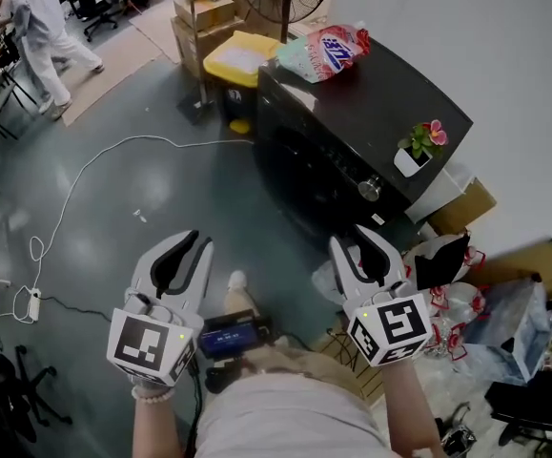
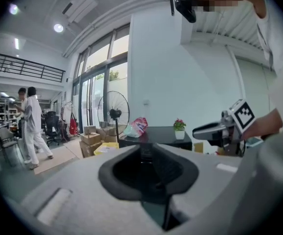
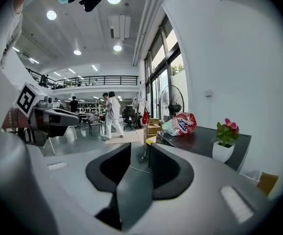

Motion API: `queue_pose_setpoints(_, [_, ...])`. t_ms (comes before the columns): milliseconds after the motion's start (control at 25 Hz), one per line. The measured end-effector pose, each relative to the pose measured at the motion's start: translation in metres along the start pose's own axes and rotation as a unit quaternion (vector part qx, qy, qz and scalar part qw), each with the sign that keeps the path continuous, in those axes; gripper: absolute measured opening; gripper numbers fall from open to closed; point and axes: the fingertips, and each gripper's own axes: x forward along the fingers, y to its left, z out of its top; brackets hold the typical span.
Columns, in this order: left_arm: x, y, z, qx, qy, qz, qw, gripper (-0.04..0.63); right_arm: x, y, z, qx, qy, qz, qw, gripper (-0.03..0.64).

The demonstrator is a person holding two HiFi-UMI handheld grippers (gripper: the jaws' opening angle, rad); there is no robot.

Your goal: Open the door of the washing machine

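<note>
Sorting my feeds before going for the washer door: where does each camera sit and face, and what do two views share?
Head view: on the person's head, facing steeply down at the black front-loading washing machine; both forearms, left claw and right claw show.
Left gripper view: on the left claw, facing along its jaws toward the machine; the right claw shows at right.
Right gripper view: on the right claw, facing likewise; the left claw shows at left.
Shared: both gripper views show the red-and-white plastic bag atop the machine.

Lab-workshop hall, mezzanine railing (image 3: 90, 81) running overhead, cardboard boxes (image 1: 204, 12) piling at 12 o'clock, cable (image 1: 128, 140) trailing at 10 o'clock.
</note>
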Motion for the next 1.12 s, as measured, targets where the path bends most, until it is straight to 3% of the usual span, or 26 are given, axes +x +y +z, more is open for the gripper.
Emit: queue_pose_setpoints(1120, [0.123,0.16,0.008,-0.002,0.013,-0.085,0.9963,0.072,0.16,-0.015,0.027,0.022,0.046,-0.07,0.996,0.11])
